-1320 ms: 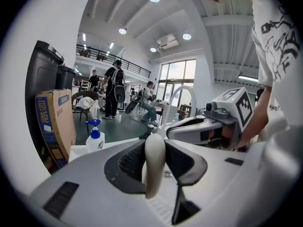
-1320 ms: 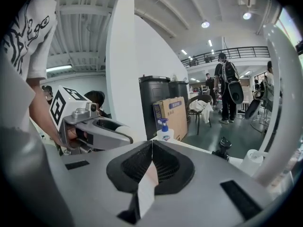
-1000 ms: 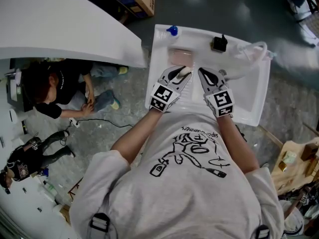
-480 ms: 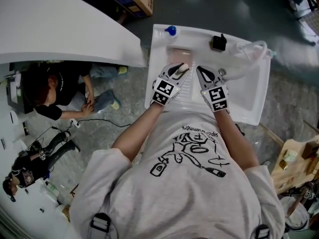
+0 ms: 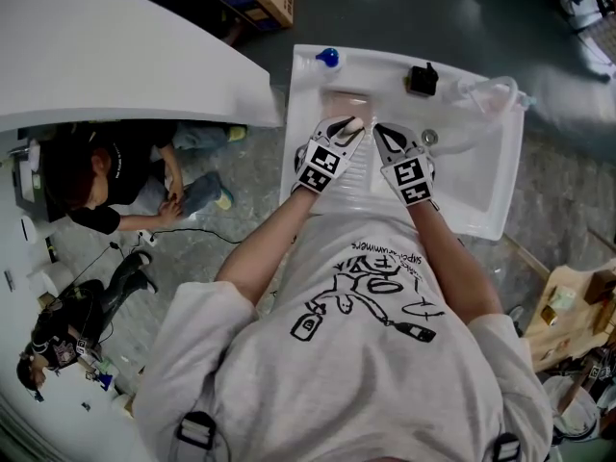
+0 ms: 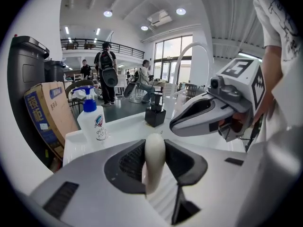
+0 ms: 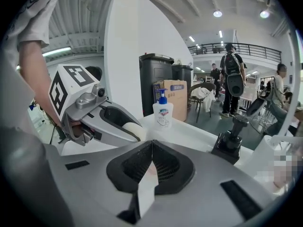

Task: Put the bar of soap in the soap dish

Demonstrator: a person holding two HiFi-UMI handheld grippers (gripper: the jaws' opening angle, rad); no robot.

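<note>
A white sink (image 5: 500, 195) fills the top of the head view. A person (image 5: 366, 373) in a pale shirt stands at it with a claw in each hand. Past the sink stand a black bin (image 7: 154, 79) and a brown box (image 7: 173, 94). A white tap (image 6: 191, 63) bends over the sink.

The left claw (image 5: 346, 129) is over the left part of the sink. Its jaws stand a little apart and squeeze the soap from both sides. The right claw (image 7: 151, 148) is just beside it, on the right. Its jaws are closed tight on each other, with nothing between them. The two claws are near, but they do not touch.

The dish (image 5: 345, 101) is a pale pink tray. It lies in the sink just past the left claw's tips.

A bottle (image 5: 328, 58) with a blue pump stands up straight at the back left corner of the sink. A small black stand (image 5: 421, 81) sits on the back rim, to the right of the bottle.

The soap (image 6: 154, 160) is a pale bar, standing on its edge between the left claw's pads. It is at the near edge of the dish — held there, not lying in it. I cannot tell if it touches the dish.

A round drain (image 5: 429, 138) shows just beside the right claw.
</note>
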